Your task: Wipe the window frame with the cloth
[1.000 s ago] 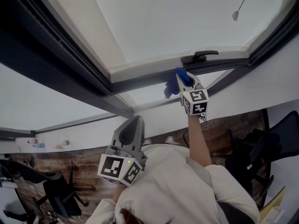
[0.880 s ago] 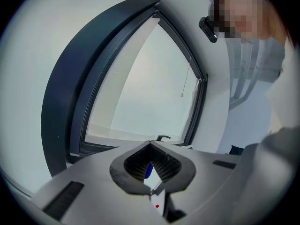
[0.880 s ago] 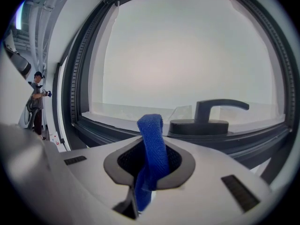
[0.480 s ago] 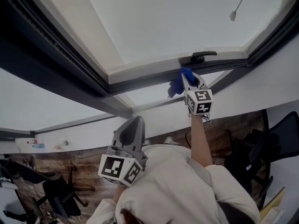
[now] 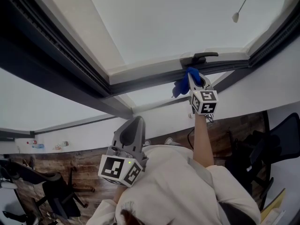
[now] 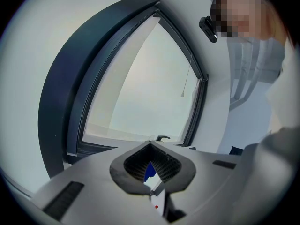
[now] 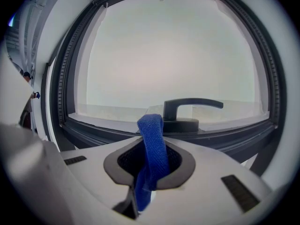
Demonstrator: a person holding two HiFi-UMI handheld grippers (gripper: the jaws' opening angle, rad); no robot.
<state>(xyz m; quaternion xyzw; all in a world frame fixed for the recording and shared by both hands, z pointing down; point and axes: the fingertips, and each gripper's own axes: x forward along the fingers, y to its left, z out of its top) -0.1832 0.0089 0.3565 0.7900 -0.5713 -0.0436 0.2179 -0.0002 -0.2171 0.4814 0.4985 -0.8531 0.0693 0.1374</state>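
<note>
Blue woven cloth (image 7: 152,144) is pinched in the right claw (image 7: 150,172). The jaws are closed on it, and a folded loop stands up past the tips, which gives a padded edge to lead with. In the head view the right claw (image 5: 193,76) is raised at the end of an outstretched arm. It holds the blue woven cloth (image 5: 180,86) at the rail of the dark grey window frame (image 5: 140,81) that carries the black lever handle (image 5: 200,57). The loop sits just beside the handle's base. It appears to press on the rail, but firm contact cannot be confirmed from these views.

The right gripper view faces the dark grey window frame (image 7: 117,132) squarely, with the black lever handle (image 7: 187,109) just behind the loop. The claw seems to be lined up so that the cloth meets the rail rather than the pane.

The left claw (image 5: 135,125) is held low, close to the person's chest and well apart from the frame. Its own view shows the left claw (image 6: 152,172) with jaws together and nothing gripped. It is judged to be parked out of the way, since one claw can do the wiping.

Assessment: a wiping stroke along this rail is in hand. The handle stands in the path and could snag the loop. The remaining sides of the frame are judged not yet finished.
</note>
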